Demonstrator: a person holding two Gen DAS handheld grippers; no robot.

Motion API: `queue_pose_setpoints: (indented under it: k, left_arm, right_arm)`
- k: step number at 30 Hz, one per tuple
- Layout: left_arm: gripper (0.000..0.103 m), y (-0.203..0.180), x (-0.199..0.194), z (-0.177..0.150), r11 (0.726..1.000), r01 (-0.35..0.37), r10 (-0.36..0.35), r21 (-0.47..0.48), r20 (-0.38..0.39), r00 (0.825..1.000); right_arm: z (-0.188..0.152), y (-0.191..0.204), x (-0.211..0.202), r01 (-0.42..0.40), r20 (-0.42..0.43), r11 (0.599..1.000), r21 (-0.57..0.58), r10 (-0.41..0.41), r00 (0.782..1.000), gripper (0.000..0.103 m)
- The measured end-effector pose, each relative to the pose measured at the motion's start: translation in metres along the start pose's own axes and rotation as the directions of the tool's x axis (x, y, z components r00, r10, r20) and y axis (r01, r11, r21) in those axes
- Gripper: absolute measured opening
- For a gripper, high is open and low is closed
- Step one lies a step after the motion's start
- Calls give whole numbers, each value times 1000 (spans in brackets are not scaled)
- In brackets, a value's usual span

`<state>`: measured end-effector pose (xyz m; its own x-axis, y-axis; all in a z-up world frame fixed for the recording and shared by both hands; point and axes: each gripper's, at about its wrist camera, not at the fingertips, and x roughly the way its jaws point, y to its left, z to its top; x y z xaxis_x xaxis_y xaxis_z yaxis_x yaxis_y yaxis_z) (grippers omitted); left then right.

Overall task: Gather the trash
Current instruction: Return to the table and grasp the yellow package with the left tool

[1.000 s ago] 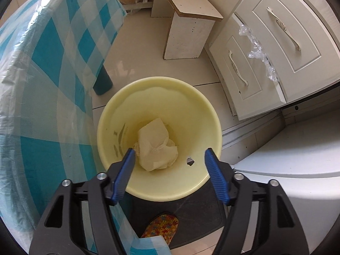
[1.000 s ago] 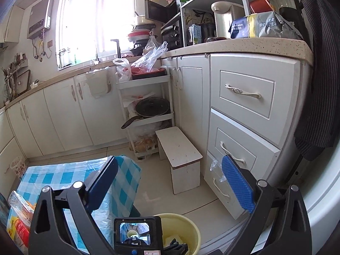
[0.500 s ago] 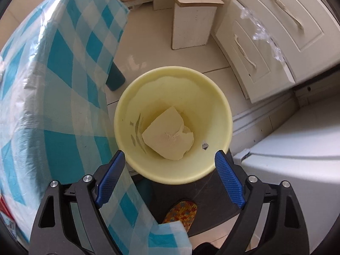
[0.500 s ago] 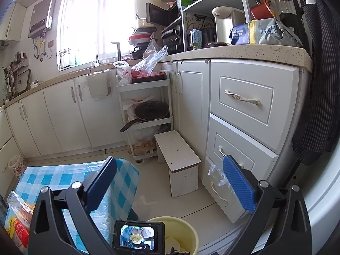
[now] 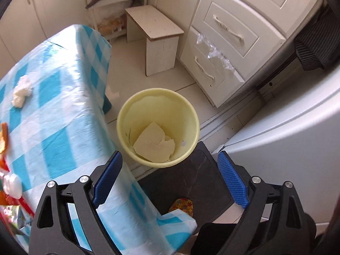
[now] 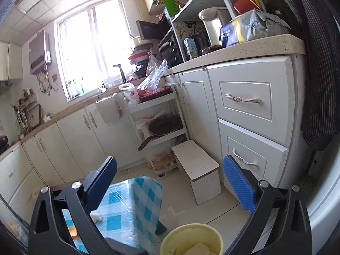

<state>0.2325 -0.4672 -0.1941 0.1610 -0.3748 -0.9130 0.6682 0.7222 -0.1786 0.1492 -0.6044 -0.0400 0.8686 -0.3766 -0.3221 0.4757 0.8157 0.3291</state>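
Here, nearest in the left wrist view: the left gripper [image 5: 170, 178], blue-padded jaws spread wide, nothing between them, held above the floor beside the table.
Below the jaws: a dark floor mat [image 5: 187, 182]; on it, a patterned slipper [image 5: 181, 206], partly hidden by the cloth's corner.
Just beyond the jaws: a yellow bin [image 5: 158, 97], upright on the floor, touching the mat's far edge and close beside the table. Inside it, at the bottom: crumpled paper [image 5: 155, 144], pale, lying flat.
Left of the bin: a table under a blue-and-white checked tablecloth [image 5: 55, 97]. On the cloth, well apart from the bin: a white tissue wad [image 5: 21, 91]; at the left edge, orange and red packaging, blurred, kind not readable.
Farther off: a small white stool [image 5: 157, 40] on the tiled floor; to its right, white drawers [image 5: 229, 34] with a scrap of clear plastic caught at one front.

Right wrist view: the right gripper [image 6: 170, 182], jaws likewise spread and empty, held higher and looking across the kitchen. Below it, the bin's rim, the table corner and the tissue wad. Beyond: the stool, a white rack [image 6: 159, 125] holding a black pan [image 6: 164, 125], a counter, a bright window [image 6: 89, 48].
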Motion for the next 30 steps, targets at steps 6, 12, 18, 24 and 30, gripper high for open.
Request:
queue_pose_setpoints:
  k: [6,12,18,24,30]
  left_arm:
    - [87,37,-64,-38,1000,-24,25,-15,109,994]
    - [87,114,-144,-97,985,-109,139,-132,254,957]
    - [89,239,-196,-173,880,-156,293,-448,254,922]
    - [89,300,-205,-210,805,-93,292,-586,255,922]
    - [89,295,-178,-185,846,-109,275,-522,252,928]
  right_arm:
    - [-10,4,10,-47,-78,997,55,52,996,96]
    - [-33,53,17,-166,-192,985,-37,156,969,96]
    - [-78,121,30,-390,-394,915,-106,322,861,96]
    - [-131,193,33,-565,-565,803,-190,382,731,96]
    - [-163,229,41,-587,-620,776,-234,346,704,96]
